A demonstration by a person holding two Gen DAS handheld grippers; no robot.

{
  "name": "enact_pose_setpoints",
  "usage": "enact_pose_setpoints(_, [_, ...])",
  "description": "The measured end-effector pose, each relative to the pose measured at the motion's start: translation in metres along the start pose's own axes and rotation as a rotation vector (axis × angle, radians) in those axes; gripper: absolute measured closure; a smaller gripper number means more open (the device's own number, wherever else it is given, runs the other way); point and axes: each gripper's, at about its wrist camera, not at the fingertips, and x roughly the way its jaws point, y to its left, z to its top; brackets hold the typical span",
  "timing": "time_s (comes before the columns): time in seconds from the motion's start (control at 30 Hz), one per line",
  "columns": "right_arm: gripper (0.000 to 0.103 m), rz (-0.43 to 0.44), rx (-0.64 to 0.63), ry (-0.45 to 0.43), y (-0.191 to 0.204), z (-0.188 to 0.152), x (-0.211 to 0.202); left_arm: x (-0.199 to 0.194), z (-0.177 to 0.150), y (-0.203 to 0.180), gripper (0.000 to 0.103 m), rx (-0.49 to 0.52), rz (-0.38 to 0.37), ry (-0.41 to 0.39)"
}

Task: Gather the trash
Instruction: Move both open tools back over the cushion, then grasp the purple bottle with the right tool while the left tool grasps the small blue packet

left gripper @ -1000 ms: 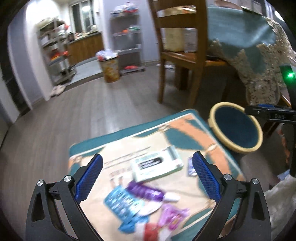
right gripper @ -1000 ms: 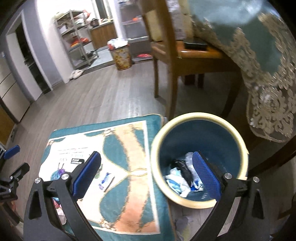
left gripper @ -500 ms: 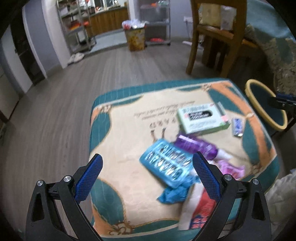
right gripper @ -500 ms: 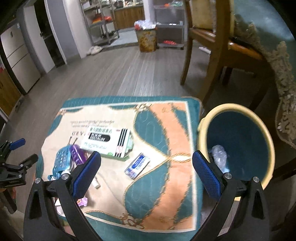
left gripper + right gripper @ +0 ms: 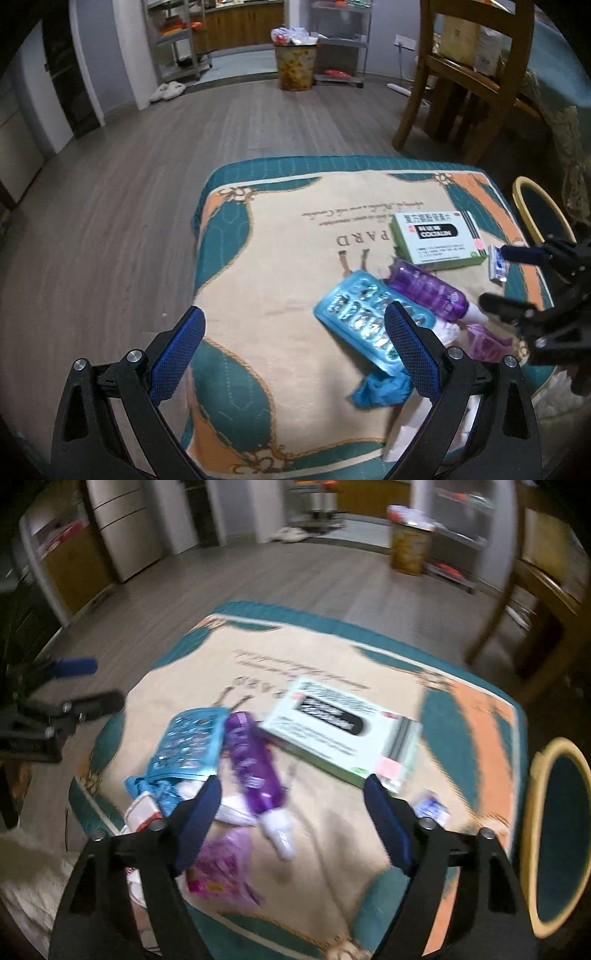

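Both grippers left bin [image 5: 535,834], seemingly over trash.

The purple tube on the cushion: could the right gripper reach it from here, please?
Probably yes. The right gripper has open jaws that have just been closing with nothing between them, and the purple tube lies uncovered just ahead, though the blue blister pack touches its side.

Blister pack [image 5: 360,319], bottle [image 5: 424,288] and box [image 5: 437,236] on mat [image 5: 258,258], bin [image 5: 557,830] beside it.
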Motion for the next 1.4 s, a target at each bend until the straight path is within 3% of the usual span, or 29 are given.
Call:
enact_pose_setpoints(0.17, [0.058,0.013,-0.044,0.048,0.013,0.005,0.028,0.005,0.0,0.011,0.006,-0.017,0.008,0.012])
enact_pose_setpoints(0.27, [0.065,0.022,-0.045,0.074,0.014,0.004,0.044,0.009,0.001,0.014,0.006,-0.025,0.005,0.018])
enact_pose_setpoints(0.5, [0.067,0.037,-0.081,0.073,0.015,0.002,0.05,0.013,0.005,0.016,0.006,-0.036,-0.005,0.025])
enact_pose_setpoints(0.8, [0.068,0.038,-0.033,-0.021,-0.006,0.018,-0.014,0.012,0.013,0.002,0.006,-0.015,0.001,0.02])
enact_pose_setpoints(1.0, [0.068,0.004,0.07,-0.102,-0.055,0.034,-0.086,0.014,0.027,-0.023,0.006,0.02,-0.026,0.011])
enact_pose_setpoints(1.17, [0.068,-0.043,0.122,-0.135,-0.101,0.027,-0.128,0.028,0.04,-0.061,0.006,0.058,-0.07,0.033])
enact_pose_setpoints(1.4, [0.07,-0.062,0.236,-0.142,-0.151,0.009,-0.13,0.042,0.046,-0.138,0.007,0.164,-0.153,0.049])
